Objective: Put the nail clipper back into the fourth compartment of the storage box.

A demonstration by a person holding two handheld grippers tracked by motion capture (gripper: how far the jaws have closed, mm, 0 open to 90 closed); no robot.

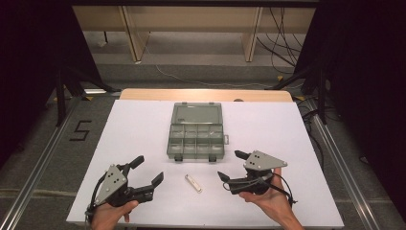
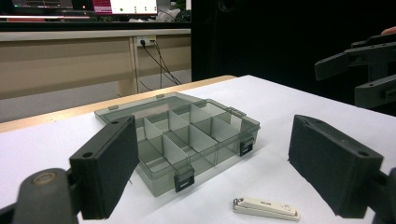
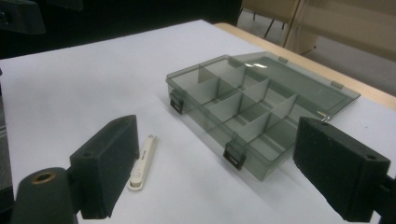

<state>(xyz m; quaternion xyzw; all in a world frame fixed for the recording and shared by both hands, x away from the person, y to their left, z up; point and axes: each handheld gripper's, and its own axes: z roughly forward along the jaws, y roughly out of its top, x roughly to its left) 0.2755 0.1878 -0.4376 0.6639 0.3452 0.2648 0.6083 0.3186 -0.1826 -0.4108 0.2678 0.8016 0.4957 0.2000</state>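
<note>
A clear grey compartment box (image 1: 197, 139) lies open at the table's centre, its lid (image 1: 197, 113) folded flat behind it and its cells empty. A small white nail clipper (image 1: 193, 183) lies on the white sheet just in front of the box, between the two grippers. My left gripper (image 1: 149, 169) is held open at the near left, nothing in its jaws. My right gripper (image 1: 231, 165) is open at the near right, also empty. The left gripper view shows the box (image 2: 187, 135) and the clipper (image 2: 266, 208) ahead of the open gripper (image 2: 219, 172). The right gripper view has the clipper (image 3: 142, 163) by its left jaw and the box (image 3: 243, 107) beyond.
The white sheet (image 1: 143, 129) covers a wooden table whose far edge (image 1: 206, 95) shows behind the box. Metal rails (image 1: 43, 158) run along both sides on the floor, with a "5" mark (image 1: 80, 130) at the left. Wooden benches and cables stand beyond.
</note>
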